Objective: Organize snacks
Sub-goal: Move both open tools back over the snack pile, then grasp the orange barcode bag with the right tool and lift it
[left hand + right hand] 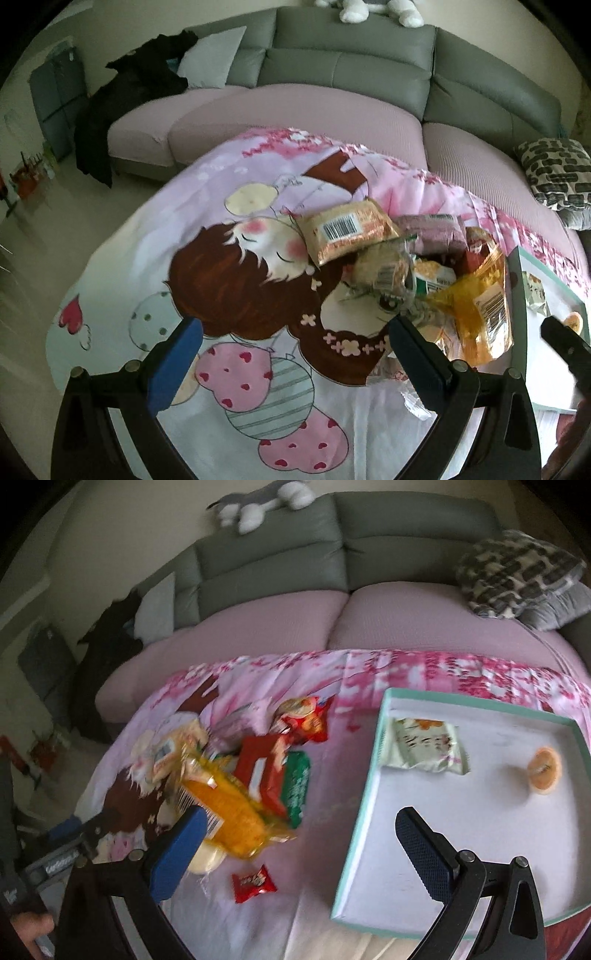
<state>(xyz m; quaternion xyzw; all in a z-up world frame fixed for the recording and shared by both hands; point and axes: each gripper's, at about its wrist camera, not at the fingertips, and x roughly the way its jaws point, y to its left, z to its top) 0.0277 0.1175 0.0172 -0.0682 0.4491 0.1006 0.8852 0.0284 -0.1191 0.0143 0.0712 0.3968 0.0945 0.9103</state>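
A heap of snack packets lies on the cartoon-print cloth: a tan barcoded packet [343, 232], a yellow bag [476, 314] [229, 812], a red packet [262, 771], a green packet [297, 786] and a red-orange bag [306, 720]. A small red candy [253, 882] lies apart, nearer to me. My left gripper [293, 350] is open over the cloth, its right finger beside the heap. My right gripper [301, 849] is open with nothing held; its left finger overlaps the yellow bag's edge. The teal-rimmed tray [373, 771] [517, 280] holds a pale green packet [424, 746] and a round orange snack [543, 771].
Behind the cloth runs a grey sofa [351, 66] with pink seat covers and a patterned cushion [517, 572]. Dark clothing [122, 110] lies at its left end and a plush toy [258, 506] on its back. A hand [29, 926] shows at the lower left.
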